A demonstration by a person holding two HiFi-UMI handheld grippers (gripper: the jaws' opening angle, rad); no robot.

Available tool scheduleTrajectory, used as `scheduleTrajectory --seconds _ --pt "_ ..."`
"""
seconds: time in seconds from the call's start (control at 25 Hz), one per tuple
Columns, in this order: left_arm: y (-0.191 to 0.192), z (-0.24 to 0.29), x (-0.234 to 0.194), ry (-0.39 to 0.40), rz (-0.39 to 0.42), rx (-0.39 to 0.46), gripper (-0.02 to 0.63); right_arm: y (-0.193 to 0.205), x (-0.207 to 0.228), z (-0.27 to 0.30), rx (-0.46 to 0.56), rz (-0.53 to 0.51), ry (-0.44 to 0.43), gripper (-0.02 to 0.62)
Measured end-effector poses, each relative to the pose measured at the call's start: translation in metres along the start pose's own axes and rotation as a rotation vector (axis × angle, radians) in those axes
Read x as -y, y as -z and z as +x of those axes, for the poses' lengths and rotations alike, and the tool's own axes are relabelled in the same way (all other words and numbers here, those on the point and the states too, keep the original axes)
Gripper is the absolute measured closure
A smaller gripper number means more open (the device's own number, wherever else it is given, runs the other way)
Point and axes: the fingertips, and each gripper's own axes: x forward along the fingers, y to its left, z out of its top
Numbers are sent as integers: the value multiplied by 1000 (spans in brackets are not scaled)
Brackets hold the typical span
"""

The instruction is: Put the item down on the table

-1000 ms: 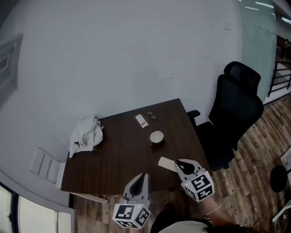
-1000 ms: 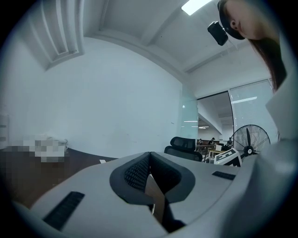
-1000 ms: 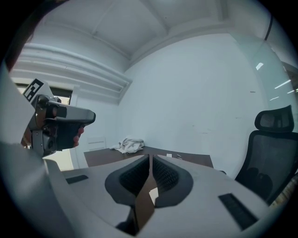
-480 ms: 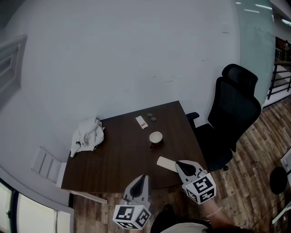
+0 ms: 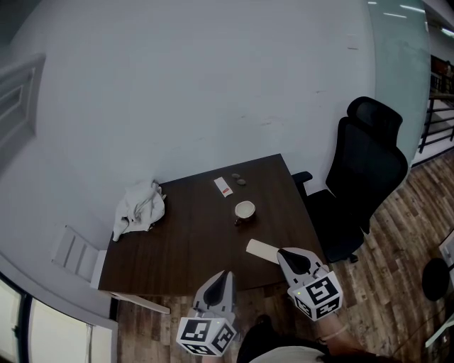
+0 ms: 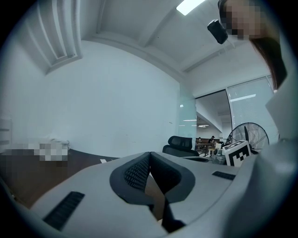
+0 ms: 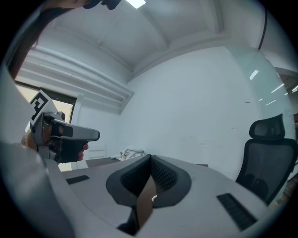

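Lying flat on the near right of the counter (image 5: 191, 244), the flat beige item (image 5: 261, 249) sat just beyond the right claw (image 5: 283, 254), whose jaws were closed on nothing, seemingly finished with it. The left claw (image 5: 223, 275), also closed and empty, hung clear off the near edge.

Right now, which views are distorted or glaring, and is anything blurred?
Head view: soft even light, edges bent by wide-angle; dark table and cup look sharp. Left gripper view: heavy fisheye, black corners, ceiling light glaring. Right gripper view: same fisheye, window bright.
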Motion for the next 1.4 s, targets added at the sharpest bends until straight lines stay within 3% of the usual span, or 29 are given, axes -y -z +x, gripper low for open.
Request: scheduleTrajectory --seconds 0.68,1.4 --pt "2 -12 7 20 3 -12 588 -8 -10 -15 18 -22 47 589" --pt "0 15 -4 49 -2 -16 588 -9 6 12 12 -42 79 589"
